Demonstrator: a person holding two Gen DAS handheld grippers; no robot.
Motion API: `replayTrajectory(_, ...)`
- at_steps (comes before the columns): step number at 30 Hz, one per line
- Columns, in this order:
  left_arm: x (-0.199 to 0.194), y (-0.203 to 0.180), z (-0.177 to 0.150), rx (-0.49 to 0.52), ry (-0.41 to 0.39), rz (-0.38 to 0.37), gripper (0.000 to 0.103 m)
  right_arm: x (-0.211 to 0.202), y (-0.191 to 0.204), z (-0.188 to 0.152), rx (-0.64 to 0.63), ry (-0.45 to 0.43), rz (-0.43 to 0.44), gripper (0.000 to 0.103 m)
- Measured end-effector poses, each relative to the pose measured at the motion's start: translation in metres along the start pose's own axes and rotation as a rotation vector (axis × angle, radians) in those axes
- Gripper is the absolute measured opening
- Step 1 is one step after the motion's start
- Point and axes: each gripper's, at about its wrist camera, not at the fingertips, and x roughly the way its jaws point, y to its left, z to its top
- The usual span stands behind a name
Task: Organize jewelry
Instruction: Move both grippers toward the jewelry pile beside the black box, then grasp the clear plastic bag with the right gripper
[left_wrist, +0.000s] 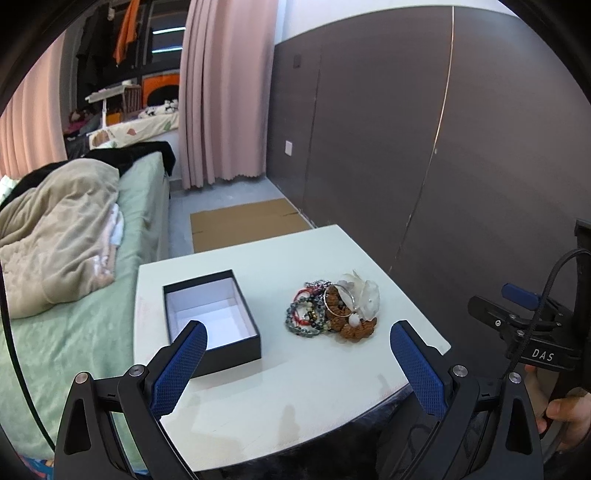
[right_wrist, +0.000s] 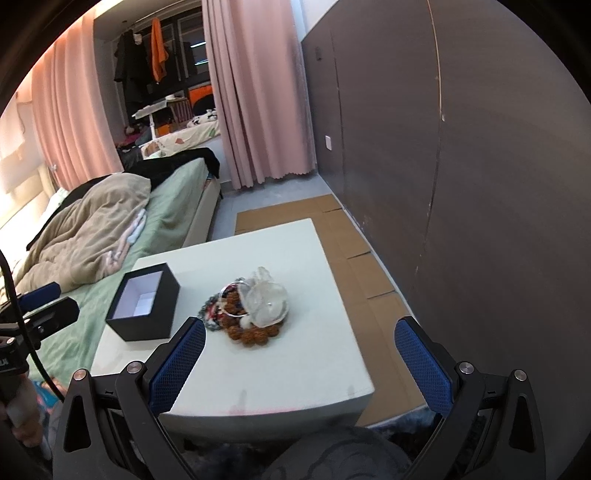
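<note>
A pile of jewelry (left_wrist: 332, 309) lies on a white table (left_wrist: 288, 384): beaded bracelets, brown seed beads, a silver bangle and a clear crystal piece. An open black box (left_wrist: 210, 314) with a white, empty inside stands to its left. My left gripper (left_wrist: 297, 347) is open and empty, hovering above the table's near edge. The same pile (right_wrist: 249, 308) and box (right_wrist: 144, 306) show in the right wrist view. My right gripper (right_wrist: 299, 345) is open and empty, short of the pile. It also shows in the left wrist view (left_wrist: 517, 310).
A bed with green sheet (left_wrist: 74, 332) and beige blanket (left_wrist: 59, 229) runs along the table's left side. A dark panelled wall (left_wrist: 443, 147) stands to the right. Flattened cardboard (right_wrist: 354, 258) lies on the floor beyond and right of the table. Pink curtains (left_wrist: 221, 92) hang behind.
</note>
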Motion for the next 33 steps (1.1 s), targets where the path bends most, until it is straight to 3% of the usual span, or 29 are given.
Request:
replayTrajectory(7, 0.039, -0.016, 0.007, 0.004, 0.069, -0.020, 0.098, 0.023, -0.026, -0.003, 0.051, 0.056, 0.025, 0.103)
replayTrajectory(12, 0.077, -0.028, 0.009, -0.004, 0.153, -0.067, 0.071, 0.037, -0.046, -0.005, 0.089, 0.075, 0.038, 0.103)
replayTrajectory(17, 0.108, -0.036, 0.011, -0.024, 0.203, -0.095, 0.060, 0.051, -0.061, -0.008, 0.117, 0.097, 0.068, 0.098)
replayTrajectory(21, 0.132, -0.036, 0.015, -0.037, 0.237, -0.080, 0.044, 0.064, -0.068, -0.010, 0.134, 0.120, 0.088, 0.096)
replayTrajectory(33, 0.182, -0.019, 0.018, -0.131, 0.287, -0.061, 0.030, 0.093, -0.069, -0.011, 0.146, 0.154, 0.139, 0.096)
